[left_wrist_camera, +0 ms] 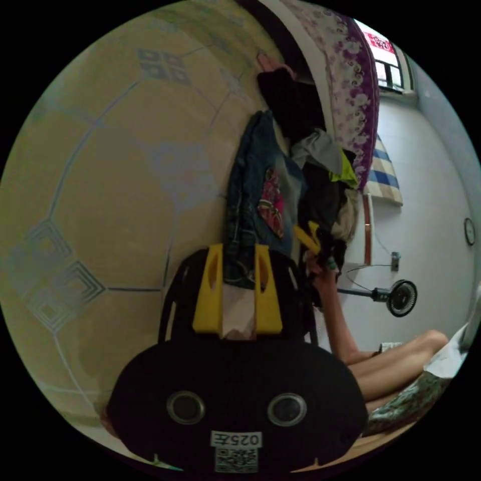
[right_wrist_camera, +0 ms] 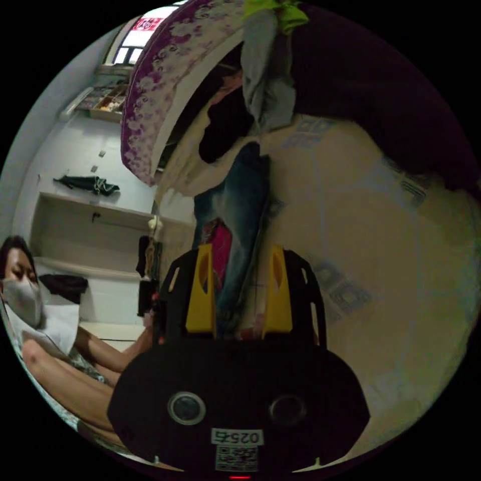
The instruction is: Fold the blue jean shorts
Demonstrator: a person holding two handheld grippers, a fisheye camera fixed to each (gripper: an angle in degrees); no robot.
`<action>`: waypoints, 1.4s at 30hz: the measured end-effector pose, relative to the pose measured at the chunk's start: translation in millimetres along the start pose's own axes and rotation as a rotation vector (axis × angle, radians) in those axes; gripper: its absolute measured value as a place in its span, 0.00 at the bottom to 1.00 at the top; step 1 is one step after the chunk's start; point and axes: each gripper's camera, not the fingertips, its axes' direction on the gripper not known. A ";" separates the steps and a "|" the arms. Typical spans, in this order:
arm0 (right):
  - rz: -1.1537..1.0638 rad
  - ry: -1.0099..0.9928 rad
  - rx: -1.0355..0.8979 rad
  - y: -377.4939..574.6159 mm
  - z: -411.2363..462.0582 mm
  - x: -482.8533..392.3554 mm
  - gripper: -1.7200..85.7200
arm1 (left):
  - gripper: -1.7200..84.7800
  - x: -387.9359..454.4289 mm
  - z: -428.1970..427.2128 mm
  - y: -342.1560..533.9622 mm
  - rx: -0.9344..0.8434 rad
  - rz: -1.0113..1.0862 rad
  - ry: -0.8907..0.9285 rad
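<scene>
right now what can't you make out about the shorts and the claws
- Left gripper view: the left claw covers the near edge of the jean shorts; whether both jaws press the denim is unclear.
- Left gripper view: the clothes pile hides the shorts' far side.
- Right gripper view: the right claw hides the shorts' near end; its grip is unclear.

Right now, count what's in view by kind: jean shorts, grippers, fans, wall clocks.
Jean shorts: 1
Grippers: 2, left gripper and right gripper
Fans: 1
Wall clocks: 1
Total: 5
</scene>
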 end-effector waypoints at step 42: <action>0.321 -0.285 -0.034 148.6 379.4 271.2 0.09 | 0.06 -273.7 -47.7 156.5 0.217 -0.473 0.321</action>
